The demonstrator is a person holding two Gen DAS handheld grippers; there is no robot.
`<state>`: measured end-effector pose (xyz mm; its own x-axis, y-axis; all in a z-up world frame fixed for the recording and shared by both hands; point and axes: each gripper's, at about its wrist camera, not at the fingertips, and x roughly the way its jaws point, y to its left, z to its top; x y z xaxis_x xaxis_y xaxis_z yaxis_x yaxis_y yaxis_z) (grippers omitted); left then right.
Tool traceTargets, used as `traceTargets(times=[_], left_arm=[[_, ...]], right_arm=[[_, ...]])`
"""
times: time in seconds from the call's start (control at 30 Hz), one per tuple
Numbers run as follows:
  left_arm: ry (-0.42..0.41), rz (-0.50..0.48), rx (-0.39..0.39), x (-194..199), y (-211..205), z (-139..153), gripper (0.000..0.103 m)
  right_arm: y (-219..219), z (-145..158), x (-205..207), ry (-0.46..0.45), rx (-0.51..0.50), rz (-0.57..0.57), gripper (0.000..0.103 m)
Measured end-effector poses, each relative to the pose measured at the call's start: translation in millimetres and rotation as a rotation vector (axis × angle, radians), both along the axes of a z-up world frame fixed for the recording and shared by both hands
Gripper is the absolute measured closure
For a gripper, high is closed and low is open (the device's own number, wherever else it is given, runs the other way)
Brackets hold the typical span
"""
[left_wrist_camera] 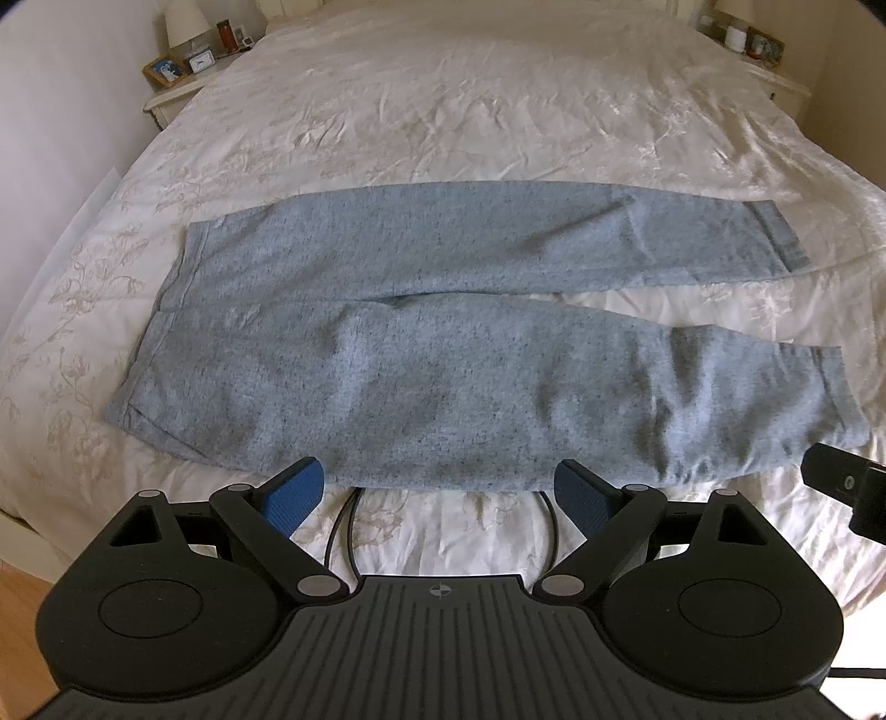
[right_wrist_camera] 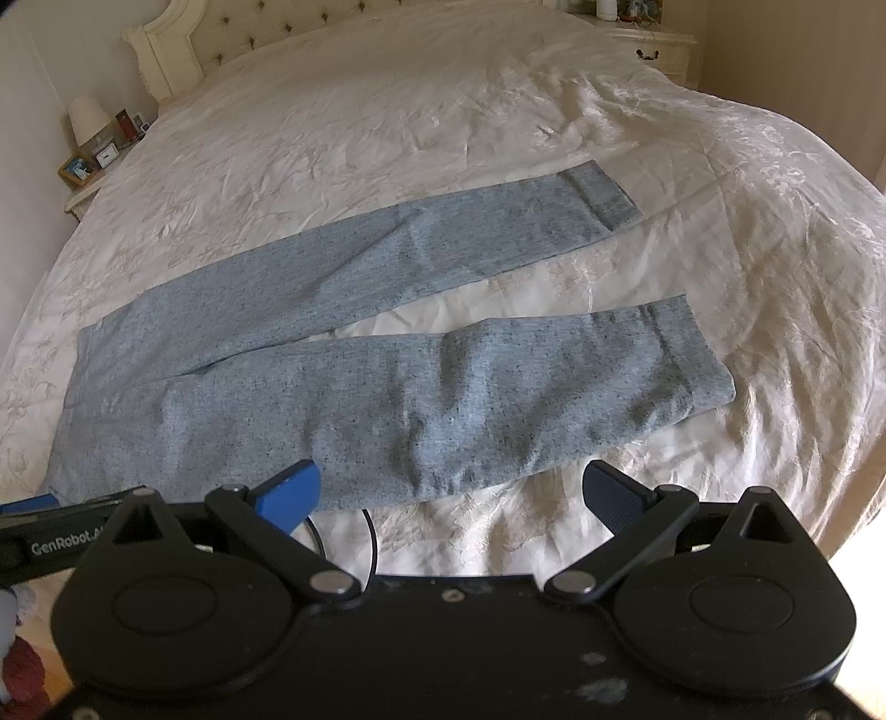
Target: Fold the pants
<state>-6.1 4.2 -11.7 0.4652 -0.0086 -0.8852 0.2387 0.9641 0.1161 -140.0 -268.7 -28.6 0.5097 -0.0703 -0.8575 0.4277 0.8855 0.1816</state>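
Note:
Light blue speckled pants lie flat on the white bed, waistband to the left, both legs spread apart to the right with cuffs at the far right. They also show in the right wrist view. My left gripper is open and empty, hovering just in front of the near leg's front edge. My right gripper is open and empty, also just in front of the near leg, further toward the cuff. Part of the right gripper shows at the right edge of the left view; the left gripper shows at the left of the right view.
The white floral bedspread covers a large bed. A nightstand with lamp, clock and photo frame stands at the back left; another nightstand at the back right. Wooden floor lies below the bed's near edge.

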Motion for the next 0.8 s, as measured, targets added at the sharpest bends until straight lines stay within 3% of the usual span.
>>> traceTargets(times=[0.43, 0.6, 0.8], left_arm=[[-0.001, 0.003, -0.006, 0.7, 0.9, -1.5, 0.019], [-0.023, 0.004, -0.002, -2.4, 5.8, 1.6, 0.026], [-0.036, 0.031, -0.026, -1.1, 26.0, 3.5, 0.028]], right_arm=[[-0.5, -2.9, 2.9, -0.009, 0.018, 0.01, 0.0], [4.2, 1.5, 0.9, -0.082, 0.008, 0.02, 0.0], [12.7, 3.4, 1.5, -0.191, 0.004, -0.002, 0.0]])
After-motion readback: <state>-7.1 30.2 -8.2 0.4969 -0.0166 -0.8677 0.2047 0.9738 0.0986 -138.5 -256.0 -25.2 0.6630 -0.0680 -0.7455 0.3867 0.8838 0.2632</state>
